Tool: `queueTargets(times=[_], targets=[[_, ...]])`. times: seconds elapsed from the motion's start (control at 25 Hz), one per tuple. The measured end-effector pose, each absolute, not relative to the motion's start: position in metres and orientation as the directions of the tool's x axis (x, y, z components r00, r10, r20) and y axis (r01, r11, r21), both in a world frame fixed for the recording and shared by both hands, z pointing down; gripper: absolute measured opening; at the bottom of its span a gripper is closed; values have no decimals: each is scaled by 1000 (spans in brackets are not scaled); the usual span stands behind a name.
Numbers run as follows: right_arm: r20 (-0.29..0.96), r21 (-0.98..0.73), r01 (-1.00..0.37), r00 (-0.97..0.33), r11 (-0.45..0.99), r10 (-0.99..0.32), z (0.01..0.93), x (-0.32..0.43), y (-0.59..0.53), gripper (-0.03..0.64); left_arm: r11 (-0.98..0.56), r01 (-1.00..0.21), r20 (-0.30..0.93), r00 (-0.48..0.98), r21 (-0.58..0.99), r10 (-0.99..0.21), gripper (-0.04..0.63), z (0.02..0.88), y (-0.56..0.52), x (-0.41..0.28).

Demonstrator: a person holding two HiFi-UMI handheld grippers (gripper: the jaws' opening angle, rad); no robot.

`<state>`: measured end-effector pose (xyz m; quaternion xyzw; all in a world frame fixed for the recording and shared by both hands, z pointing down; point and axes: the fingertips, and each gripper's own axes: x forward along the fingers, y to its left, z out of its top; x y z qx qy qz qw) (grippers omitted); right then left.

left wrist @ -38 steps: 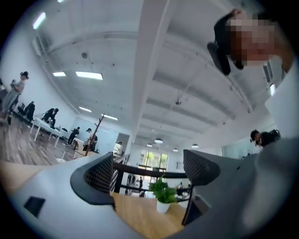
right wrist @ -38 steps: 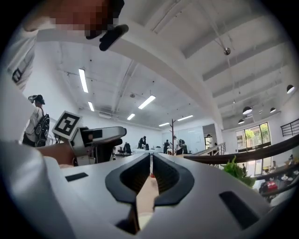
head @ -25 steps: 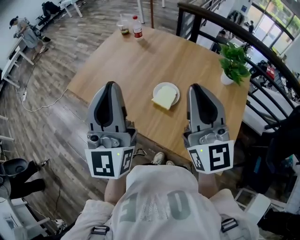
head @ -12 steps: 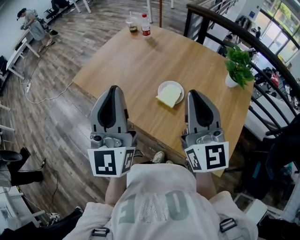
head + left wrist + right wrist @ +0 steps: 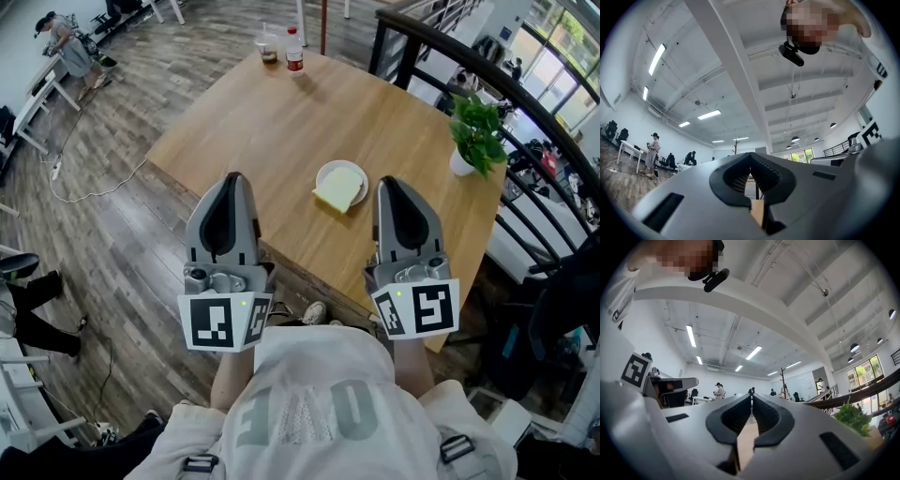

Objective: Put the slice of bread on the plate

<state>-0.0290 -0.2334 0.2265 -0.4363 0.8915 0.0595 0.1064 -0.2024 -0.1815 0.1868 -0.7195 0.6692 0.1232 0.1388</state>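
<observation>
**One table [image 5: 272, 122], two shut grippers, one slice on one plate**

We count one wooden table, seen from above with a corner pointing towards us. One dark curved railing [image 5: 487, 70] runs along its far right side.

Next in size come the two grippers, held low over the table's near edge. The left gripper [image 5: 231, 178] has its jaws pressed together with nothing between them. The right gripper [image 5: 394, 183] likewise has its jaws closed at the tips and is empty. Each carries one marker cube.

On the table we count:
- one potted plant [image 5: 476, 131], near the right corner;
- one white plate [image 5: 354, 169], between the two gripper tips and a little beyond them;
- one slice of bread [image 5: 338, 189], lying on that plate with its near corner hanging over the rim;
- one bottle [image 5: 294, 52] with a red label, at the far corner;
- one cup [image 5: 269, 47] just beside the bottle.

Several things are hidden or cut off. Our hands are out of sight beneath the cubes and our torso. The table's nearest corner disappears behind the right gripper. We cannot make out what the cup holds. Both gripper views tilt up at the ceiling, and between the jaws they show only a tan sliver. The right gripper view catches just some leaves at its edge. A person's legs [image 5: 33, 309] are cut off at the head view's left border.
</observation>
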Motion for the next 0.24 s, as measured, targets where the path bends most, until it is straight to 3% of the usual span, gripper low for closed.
queueTargets(times=[0.24], targets=[[-235,16,-789,-599,614,-765,229,-30,-235,26,-57,-998,-356,63,-27,-932,8,189,-181,-208]])
